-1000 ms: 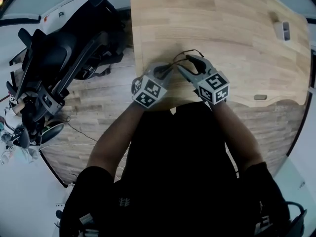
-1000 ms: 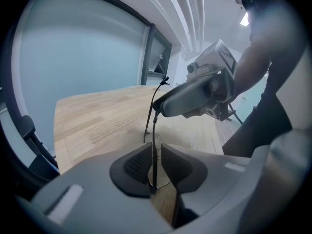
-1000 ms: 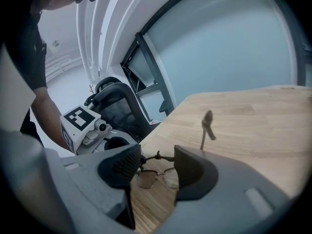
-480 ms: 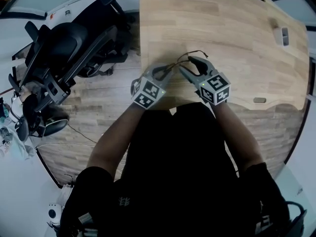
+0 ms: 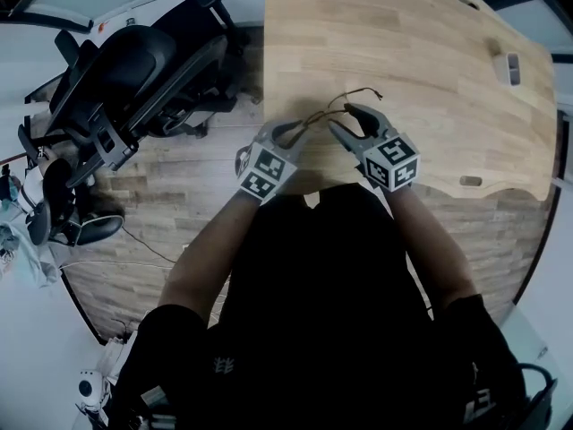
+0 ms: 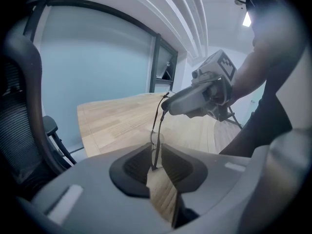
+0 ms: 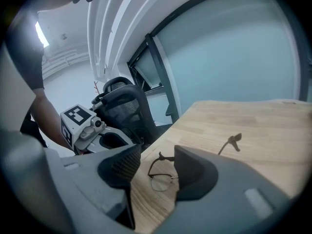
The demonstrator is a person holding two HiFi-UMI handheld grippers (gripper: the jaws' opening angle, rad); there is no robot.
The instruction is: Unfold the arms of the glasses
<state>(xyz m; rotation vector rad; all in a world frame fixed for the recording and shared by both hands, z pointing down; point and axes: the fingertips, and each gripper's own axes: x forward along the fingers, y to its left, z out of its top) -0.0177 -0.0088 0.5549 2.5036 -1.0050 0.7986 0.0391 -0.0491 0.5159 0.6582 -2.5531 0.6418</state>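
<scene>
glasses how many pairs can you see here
1. The glasses are over the near edge of the wooden table, pinched in the left gripper, one arm reaching past the open jaws of the right gripper. No second pair shows in any view.

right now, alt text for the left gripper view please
The left gripper pinches thin-framed glasses above a wooden table; the right gripper meets their upper end. An office chair and a glass wall stand at left.
</scene>
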